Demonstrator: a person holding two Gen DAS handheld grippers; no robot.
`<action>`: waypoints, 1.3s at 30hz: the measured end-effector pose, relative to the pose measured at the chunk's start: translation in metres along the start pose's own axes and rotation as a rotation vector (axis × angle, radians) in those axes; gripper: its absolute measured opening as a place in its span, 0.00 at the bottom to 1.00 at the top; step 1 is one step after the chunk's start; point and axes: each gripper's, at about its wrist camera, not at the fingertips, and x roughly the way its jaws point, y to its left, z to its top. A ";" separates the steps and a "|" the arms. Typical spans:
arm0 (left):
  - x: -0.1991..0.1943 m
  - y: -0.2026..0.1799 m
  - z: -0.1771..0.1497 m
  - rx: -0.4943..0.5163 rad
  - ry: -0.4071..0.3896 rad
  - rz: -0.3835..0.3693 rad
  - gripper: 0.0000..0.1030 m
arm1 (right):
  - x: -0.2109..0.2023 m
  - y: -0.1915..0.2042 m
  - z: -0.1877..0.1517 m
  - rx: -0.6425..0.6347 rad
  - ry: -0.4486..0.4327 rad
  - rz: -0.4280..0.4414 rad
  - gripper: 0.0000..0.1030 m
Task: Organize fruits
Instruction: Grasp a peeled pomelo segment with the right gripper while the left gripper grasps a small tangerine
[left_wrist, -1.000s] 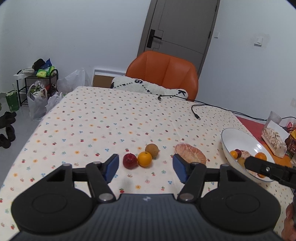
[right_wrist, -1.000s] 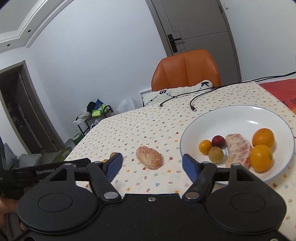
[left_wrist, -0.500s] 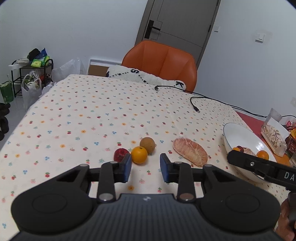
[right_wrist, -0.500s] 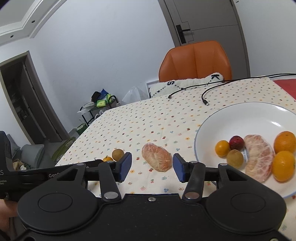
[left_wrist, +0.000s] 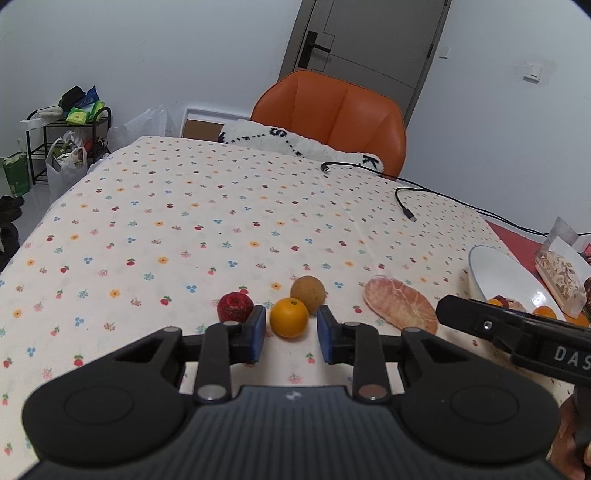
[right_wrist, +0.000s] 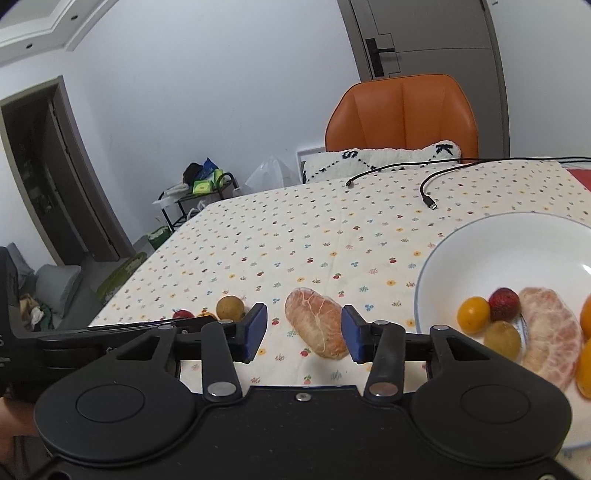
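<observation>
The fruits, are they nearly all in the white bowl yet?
About halfway. The white bowl already holds several fruits. Nothing is gripped: the left gripper, open, flanks the small orange; the right gripper, open, flanks the peeled pomelo. The red fruit and brown fruit also wait.

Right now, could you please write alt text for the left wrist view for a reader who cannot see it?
The open left gripper frames a small orange on a floral tablecloth, with a red fruit and a brown fruit close by. A peeled citrus piece lies to the right, near a white bowl.
</observation>
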 end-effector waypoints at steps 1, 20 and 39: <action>0.001 0.001 0.001 -0.003 0.002 0.001 0.25 | 0.003 0.001 0.001 -0.006 0.002 -0.005 0.43; 0.001 0.004 0.003 -0.010 0.002 -0.020 0.21 | 0.034 0.013 0.005 -0.117 0.061 -0.055 0.45; -0.012 0.003 -0.002 -0.011 -0.004 -0.033 0.21 | 0.026 0.023 -0.005 -0.108 0.100 -0.087 0.43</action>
